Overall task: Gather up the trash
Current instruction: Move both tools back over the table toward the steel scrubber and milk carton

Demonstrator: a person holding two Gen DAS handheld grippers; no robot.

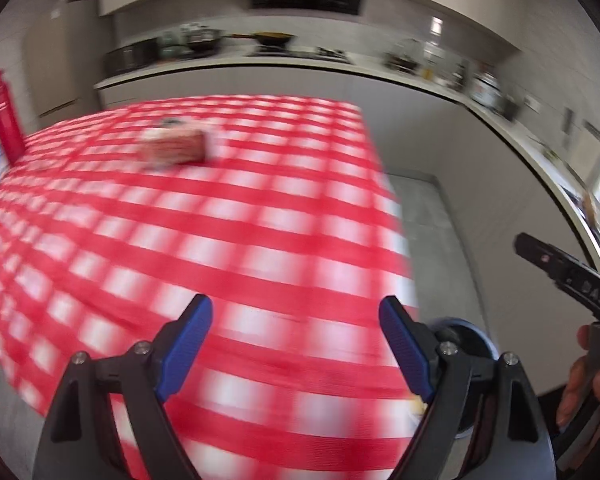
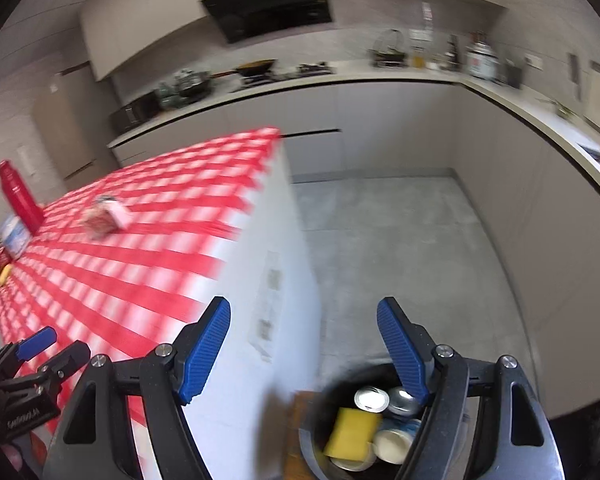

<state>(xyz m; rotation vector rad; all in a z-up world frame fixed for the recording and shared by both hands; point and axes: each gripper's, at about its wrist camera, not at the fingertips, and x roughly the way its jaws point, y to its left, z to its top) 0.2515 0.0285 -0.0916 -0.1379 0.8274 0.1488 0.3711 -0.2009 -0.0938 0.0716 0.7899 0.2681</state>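
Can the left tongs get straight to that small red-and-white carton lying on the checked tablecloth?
Probably yes: the left tongs are open and empty, and only bare red-and-white checked tablecloth lies before the small red-and-white carton.

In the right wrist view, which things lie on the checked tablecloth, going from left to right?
Yellow item → blue-and-white packet → red bottle → small blurred carton.

I see broad bare checkered tablecloth (image 1: 236, 240) ahead; only a blurred carton (image 1: 176, 148) mid-table and red bottle (image 1: 4, 116) at the far left edge obstruct. Floor (image 2: 400, 248) beside the bin (image 2: 312, 440) lies open.
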